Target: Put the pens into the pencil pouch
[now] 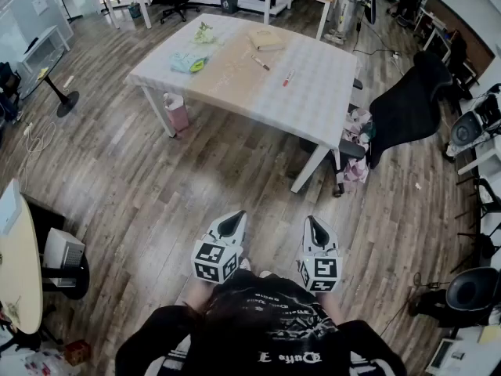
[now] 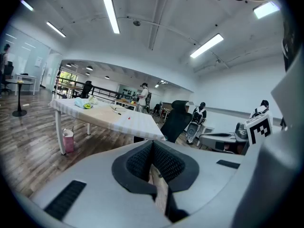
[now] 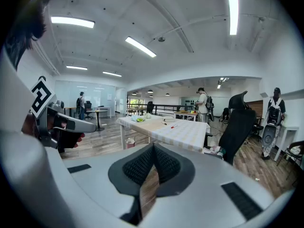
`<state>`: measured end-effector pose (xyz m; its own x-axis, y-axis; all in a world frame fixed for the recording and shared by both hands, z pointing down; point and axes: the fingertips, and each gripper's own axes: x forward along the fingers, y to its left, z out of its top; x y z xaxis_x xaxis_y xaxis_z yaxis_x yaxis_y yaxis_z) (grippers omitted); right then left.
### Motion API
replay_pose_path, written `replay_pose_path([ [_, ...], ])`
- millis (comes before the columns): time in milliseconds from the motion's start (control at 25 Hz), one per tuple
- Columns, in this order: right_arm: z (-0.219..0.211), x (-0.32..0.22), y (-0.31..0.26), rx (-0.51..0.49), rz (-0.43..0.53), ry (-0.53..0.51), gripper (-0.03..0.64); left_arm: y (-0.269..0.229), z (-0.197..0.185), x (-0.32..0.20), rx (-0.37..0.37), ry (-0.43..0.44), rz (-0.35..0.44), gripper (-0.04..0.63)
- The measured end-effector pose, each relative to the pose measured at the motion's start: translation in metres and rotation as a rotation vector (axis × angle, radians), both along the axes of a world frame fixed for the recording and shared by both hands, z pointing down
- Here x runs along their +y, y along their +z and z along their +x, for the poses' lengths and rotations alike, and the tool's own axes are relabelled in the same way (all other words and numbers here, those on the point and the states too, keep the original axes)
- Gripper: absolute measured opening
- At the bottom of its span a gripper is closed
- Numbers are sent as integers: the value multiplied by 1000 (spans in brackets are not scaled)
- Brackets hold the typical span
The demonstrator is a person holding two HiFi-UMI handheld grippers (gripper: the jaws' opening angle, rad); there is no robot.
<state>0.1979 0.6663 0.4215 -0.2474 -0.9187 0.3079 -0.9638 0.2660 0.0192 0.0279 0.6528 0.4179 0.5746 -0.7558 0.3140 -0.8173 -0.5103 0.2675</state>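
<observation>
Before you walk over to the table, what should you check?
1. Left tool shut and empty: ok.
2. Right tool shut and empty: ok.
3. Dark pen and red pen lying on the table: ok.
4. Tan pouch open: cannot tell.
5. Pens within reach: not ok, the table stands far across the floor.
</observation>
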Motion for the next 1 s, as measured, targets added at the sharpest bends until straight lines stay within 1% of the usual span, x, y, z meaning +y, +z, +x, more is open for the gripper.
replay_pose_path([
  [160,7,2,2,5,2,4,6,1,10,2,-8,11,12,20],
  [360,6,5,5,6,2,-7,6,2,13,3,-12,12,16,20],
  [520,3,-3,3,-27,23,9,8,4,8,-4,-8,15,17,20],
  [720,-11,-13,5,-31,30,24,9,8,-10,-14,22,3,11,20],
  [840,-21,-19,12,-47,27,20,9,15,-16,-18,35,25,5,20],
  [1000,-30,-26,18,-63,27,10,9,18,-22,-24,77,25,1,20],
])
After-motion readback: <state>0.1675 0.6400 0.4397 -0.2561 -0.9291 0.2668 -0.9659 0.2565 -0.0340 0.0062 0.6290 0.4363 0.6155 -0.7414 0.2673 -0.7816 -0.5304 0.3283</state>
